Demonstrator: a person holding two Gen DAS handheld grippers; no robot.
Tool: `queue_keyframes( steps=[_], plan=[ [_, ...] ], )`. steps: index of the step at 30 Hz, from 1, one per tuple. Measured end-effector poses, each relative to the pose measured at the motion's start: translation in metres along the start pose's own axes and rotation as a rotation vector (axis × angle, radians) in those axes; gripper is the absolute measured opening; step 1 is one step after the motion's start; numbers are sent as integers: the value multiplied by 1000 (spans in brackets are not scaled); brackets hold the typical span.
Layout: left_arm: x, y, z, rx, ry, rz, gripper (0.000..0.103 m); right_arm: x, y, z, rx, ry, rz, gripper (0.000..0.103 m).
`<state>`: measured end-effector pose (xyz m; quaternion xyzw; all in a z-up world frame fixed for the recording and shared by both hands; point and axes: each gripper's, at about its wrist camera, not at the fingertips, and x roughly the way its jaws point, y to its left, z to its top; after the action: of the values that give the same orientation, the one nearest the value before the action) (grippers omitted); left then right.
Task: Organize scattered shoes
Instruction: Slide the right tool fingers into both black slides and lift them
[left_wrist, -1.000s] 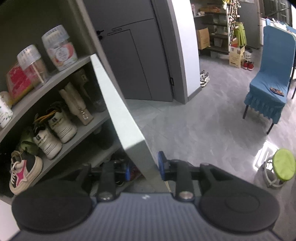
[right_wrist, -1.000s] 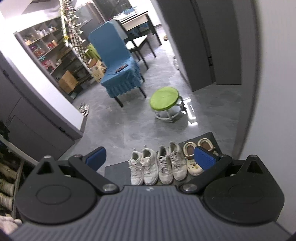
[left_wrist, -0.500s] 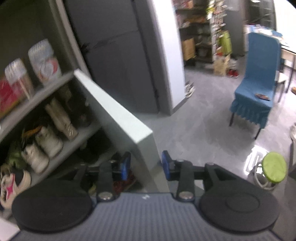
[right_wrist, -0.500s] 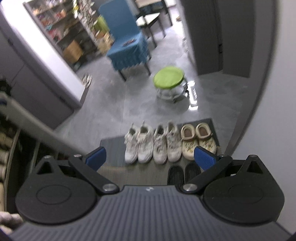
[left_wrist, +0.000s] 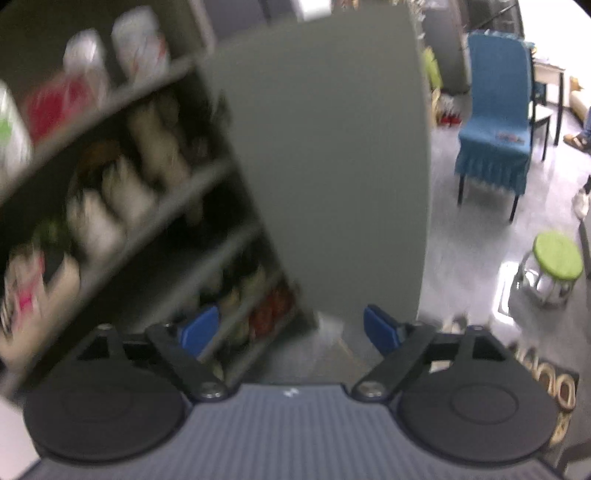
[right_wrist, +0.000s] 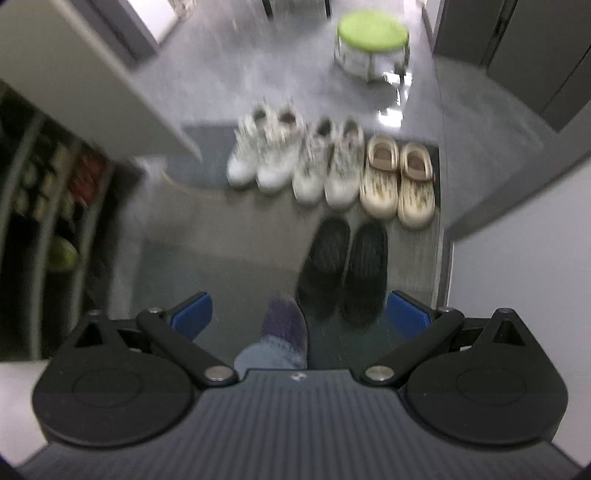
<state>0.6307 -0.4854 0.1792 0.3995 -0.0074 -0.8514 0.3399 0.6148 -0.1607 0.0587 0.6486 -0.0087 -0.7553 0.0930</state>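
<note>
Both my tools gape, empty. The black slippers (right_wrist: 343, 269) lie just ahead of my right tool (right_wrist: 299, 314); I should descend squarely, pinching one rim. My left tool (left_wrist: 291, 328) faces the cabinet door (left_wrist: 332, 155).

The shoes on the dark open cabinet shelves (left_wrist: 122, 206) are smeared by motion blur, so their kinds cannot be told. The grey cabinet door (left_wrist: 332, 155) hides the room behind it. The patterned beige clogs (left_wrist: 554, 384) are cut by the gripper body. In the right wrist view, the white sneakers (right_wrist: 266, 151) are blurred.
</note>
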Motion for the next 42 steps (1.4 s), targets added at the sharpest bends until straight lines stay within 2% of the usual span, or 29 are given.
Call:
queue_keyframes(
  steps=[1, 2, 4, 8, 12, 13, 15, 17, 19, 21, 23, 26, 30, 33, 38, 42],
  plan=[
    [9, 1, -14, -13, 16, 8, 88, 34, 4, -7, -9, 42, -8, 103],
    [26, -1, -43, -48, 43, 27, 88, 64, 5, -13, -27, 47, -15, 103],
    [59, -8, -96, -95, 91, 71, 88, 124, 3, -27, -29, 46, -28, 103],
    [112, -35, -181, -116, 163, 149, 88, 237, -15, -55, 35, 8, -34, 103],
    [155, -67, -261, -142, 266, 138, 88, 343, -32, -84, 69, -40, -30, 103],
    [159, -71, -269, -128, 277, 133, 88, 365, -34, -92, 58, -51, -26, 103],
    [181, -89, -289, -62, 353, 97, 88, 389, -36, -99, 41, -53, -55, 103],
    [200, -100, -288, -45, 365, 67, 88, 414, -41, -107, 53, -93, -76, 103],
    [211, -109, -288, -22, 332, 50, 88, 450, -46, -114, 83, -134, -127, 103],
    [222, -123, -293, 31, 303, 45, 88, 464, -51, -118, 89, -154, -140, 103],
    [226, -138, -304, 87, 341, 62, 88, 486, -54, -127, 53, -178, -161, 103],
    [221, -149, -320, 70, 412, 26, 88, 506, -57, -134, 48, -211, -156, 103],
    [216, -161, -328, 98, 433, -15, 88, 519, -61, -137, 76, -278, -153, 103],
    [216, -156, -326, 69, 417, -10, 88, 511, -64, -126, 168, -281, -174, 97],
    [222, -146, -324, 17, 427, 20, 88, 473, -60, -97, 196, -275, -217, 92],
    [229, -139, -324, -5, 433, 55, 88, 436, -57, -80, 219, -306, -286, 79]
  ],
)
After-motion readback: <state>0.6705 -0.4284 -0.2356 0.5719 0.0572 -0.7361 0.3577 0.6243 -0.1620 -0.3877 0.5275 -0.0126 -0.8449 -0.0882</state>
